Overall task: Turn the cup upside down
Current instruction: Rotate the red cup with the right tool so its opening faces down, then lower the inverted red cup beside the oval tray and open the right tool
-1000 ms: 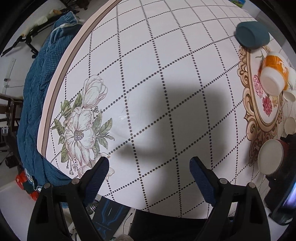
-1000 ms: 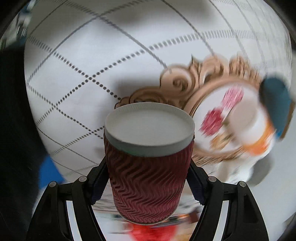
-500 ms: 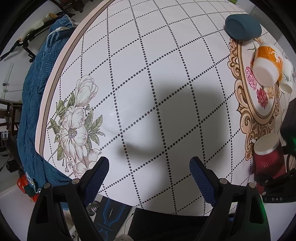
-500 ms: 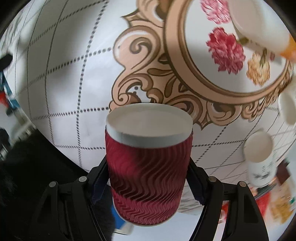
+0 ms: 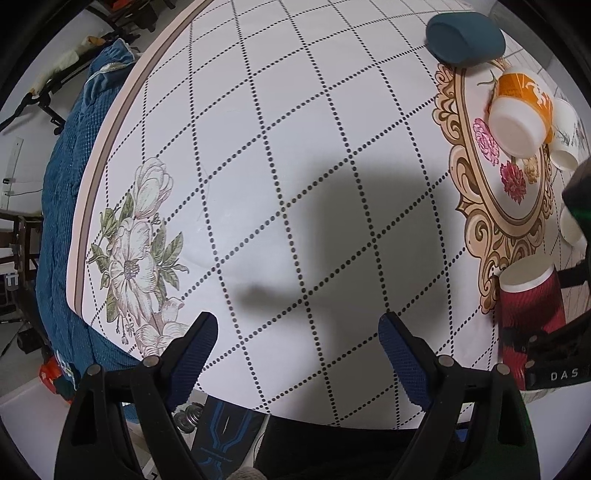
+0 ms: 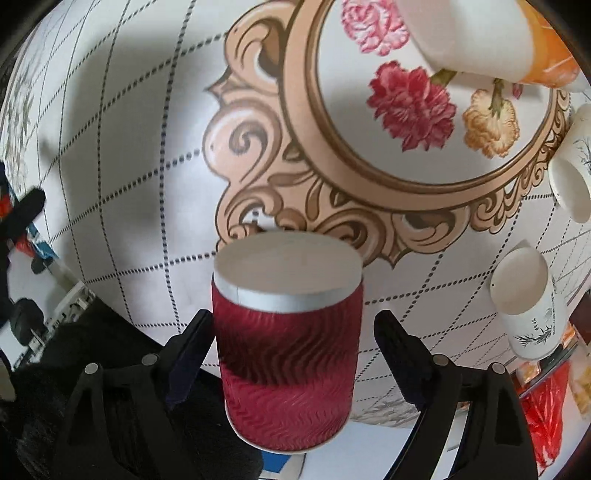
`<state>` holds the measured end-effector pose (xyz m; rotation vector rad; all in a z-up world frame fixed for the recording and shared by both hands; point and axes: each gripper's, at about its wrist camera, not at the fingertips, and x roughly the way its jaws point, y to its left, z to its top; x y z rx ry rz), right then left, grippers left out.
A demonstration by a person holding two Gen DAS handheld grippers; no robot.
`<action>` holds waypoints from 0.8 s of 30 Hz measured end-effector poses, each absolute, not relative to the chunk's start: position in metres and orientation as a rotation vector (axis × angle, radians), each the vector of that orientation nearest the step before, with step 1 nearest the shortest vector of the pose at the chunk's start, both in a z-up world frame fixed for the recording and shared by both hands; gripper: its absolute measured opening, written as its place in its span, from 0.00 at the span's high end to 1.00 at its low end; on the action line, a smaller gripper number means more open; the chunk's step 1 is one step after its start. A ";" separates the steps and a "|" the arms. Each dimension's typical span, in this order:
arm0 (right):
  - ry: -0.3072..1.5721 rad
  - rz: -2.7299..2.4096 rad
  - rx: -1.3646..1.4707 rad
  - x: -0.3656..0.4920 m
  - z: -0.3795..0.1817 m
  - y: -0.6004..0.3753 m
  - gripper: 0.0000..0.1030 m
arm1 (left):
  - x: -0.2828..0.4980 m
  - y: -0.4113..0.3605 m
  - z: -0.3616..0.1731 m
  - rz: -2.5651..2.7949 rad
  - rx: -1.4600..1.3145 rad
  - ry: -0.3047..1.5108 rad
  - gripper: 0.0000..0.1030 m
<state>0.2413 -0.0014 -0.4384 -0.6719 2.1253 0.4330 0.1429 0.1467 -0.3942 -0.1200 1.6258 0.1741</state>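
Note:
A dark red ribbed paper cup (image 6: 288, 354) stands upside down near the table's front edge, its white base facing up. My right gripper (image 6: 293, 332) is open around it; the right finger stands apart from the cup, and the left finger is at its wall. The same cup (image 5: 528, 314) shows at the right in the left wrist view, between the right gripper's black fingers. My left gripper (image 5: 297, 339) is open and empty above the white table (image 5: 295, 147).
An orange and white cup (image 5: 521, 114) stands upside down on the floral medallion (image 6: 406, 103). White cups (image 6: 528, 310) stand at the right. A teal pouch (image 5: 465, 33) lies at the back. A blue cloth (image 5: 70, 177) hangs off the left edge.
My right gripper has brought the inverted red cup down onto the table near the front edge and opened its fingers off it. The left gripper has barely moved.

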 end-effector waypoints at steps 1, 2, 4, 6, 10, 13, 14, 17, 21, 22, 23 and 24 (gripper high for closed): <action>2.113 0.429 -0.666 0.245 -0.435 -0.001 0.13 | 0.144 0.143 -0.394 0.172 -0.116 1.627 0.14; 2.063 0.409 -0.642 0.252 -0.433 0.002 0.13 | 0.144 0.139 -0.394 0.168 -0.110 1.627 0.13; 2.039 0.396 -0.630 0.261 -0.424 0.000 0.13 | 0.149 0.132 -0.394 0.163 -0.102 1.628 0.14; 2.013 0.394 -0.608 0.262 -0.419 0.006 0.18 | 0.150 0.126 -0.393 0.157 -0.092 1.627 0.13; 1.965 0.391 -0.566 0.267 -0.401 -0.003 0.30 | 0.154 0.116 -0.390 0.144 -0.075 1.627 0.13; 1.922 0.383 -0.502 0.271 -0.385 -0.021 0.30 | 0.163 0.108 -0.387 0.137 -0.069 1.630 0.14; 1.900 0.378 -0.473 0.271 -0.377 -0.027 0.30 | 0.164 0.103 -0.386 0.134 -0.068 1.629 0.14; 1.816 0.367 -0.391 0.273 -0.355 -0.042 0.31 | 0.181 0.102 -0.384 0.130 -0.064 1.629 0.14; 1.675 0.332 -0.264 0.279 -0.319 -0.062 0.31 | 0.199 0.099 -0.379 0.127 -0.064 1.625 0.14; 1.621 0.320 -0.238 0.280 -0.309 -0.067 0.31 | 0.202 0.097 -0.378 0.127 -0.063 1.623 0.14; 1.588 0.311 -0.224 0.280 -0.302 -0.071 0.31 | 0.204 0.096 -0.377 0.127 -0.063 1.621 0.14; 1.545 0.300 -0.208 0.280 -0.293 -0.076 0.31 | 0.208 0.093 -0.374 0.127 -0.062 1.618 0.14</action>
